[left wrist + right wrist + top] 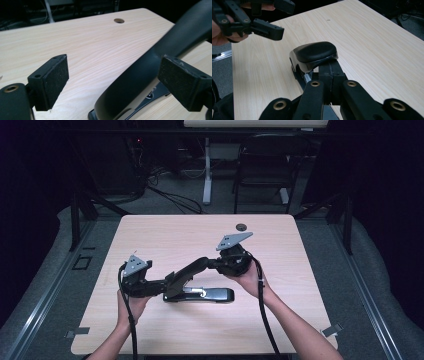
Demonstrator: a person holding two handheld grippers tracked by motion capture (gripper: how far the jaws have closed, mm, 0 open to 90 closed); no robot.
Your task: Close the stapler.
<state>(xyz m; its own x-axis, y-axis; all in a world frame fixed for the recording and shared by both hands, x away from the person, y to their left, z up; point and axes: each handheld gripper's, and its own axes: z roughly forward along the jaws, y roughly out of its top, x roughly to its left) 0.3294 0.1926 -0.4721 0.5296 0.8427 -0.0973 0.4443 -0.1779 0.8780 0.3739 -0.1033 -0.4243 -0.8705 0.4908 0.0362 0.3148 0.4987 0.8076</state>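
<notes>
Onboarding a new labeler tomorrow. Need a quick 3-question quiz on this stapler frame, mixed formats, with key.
1. True or false: the left gripper is clamped on the black stapler.
2. Multiple choice: which part of the stapler does the right gripper hold?
A. the raised handle
B. the flat base
C. nothing
3. Short answer: what marks the wooden table near its far edge?

Key:
1. False. Its pads stand apart, with the stapler's arm between them, no pad pressing on it.
2. A. The jaws are shut on the lifted handle's end.
3. A small round hole.
</notes>
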